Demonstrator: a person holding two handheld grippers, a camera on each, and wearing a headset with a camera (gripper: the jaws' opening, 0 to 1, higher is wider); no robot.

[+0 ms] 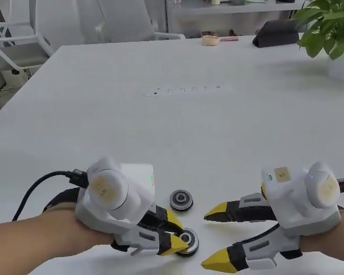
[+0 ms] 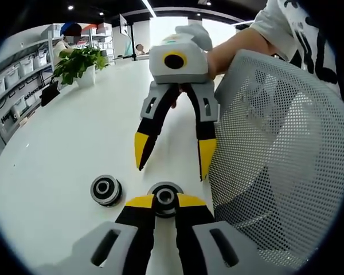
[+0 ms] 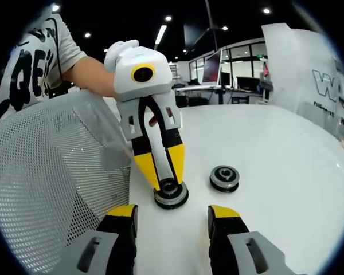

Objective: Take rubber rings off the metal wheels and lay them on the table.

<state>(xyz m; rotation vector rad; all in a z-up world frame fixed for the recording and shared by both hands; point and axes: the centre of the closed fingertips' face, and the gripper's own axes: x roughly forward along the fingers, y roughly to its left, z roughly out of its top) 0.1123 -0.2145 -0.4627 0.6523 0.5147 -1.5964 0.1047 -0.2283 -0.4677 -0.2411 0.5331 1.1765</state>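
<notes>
Two small metal wheels with dark rubber rings lie near the front edge of the white table (image 1: 160, 114). My left gripper (image 1: 178, 232) (image 2: 164, 200) (image 3: 165, 179) is shut on the nearer wheel (image 1: 189, 240) (image 2: 164, 195) (image 3: 171, 193), its yellow tips pinching the wheel's sides. The second wheel (image 1: 181, 200) (image 2: 105, 190) (image 3: 225, 178) rests free a short way beyond it. My right gripper (image 1: 213, 238) (image 2: 172, 160) (image 3: 173, 212) faces the held wheel from the right, open, jaws wide apart, a few centimetres short of it and holding nothing.
A white mesh chair back (image 2: 275, 154) (image 3: 51, 166) stands close behind the front edge. A potted plant (image 1: 327, 28) and a black case (image 1: 275, 34) sit at the far right. White chairs (image 1: 23, 34) stand at the far left. A black cable (image 1: 34, 189) trails from the left gripper.
</notes>
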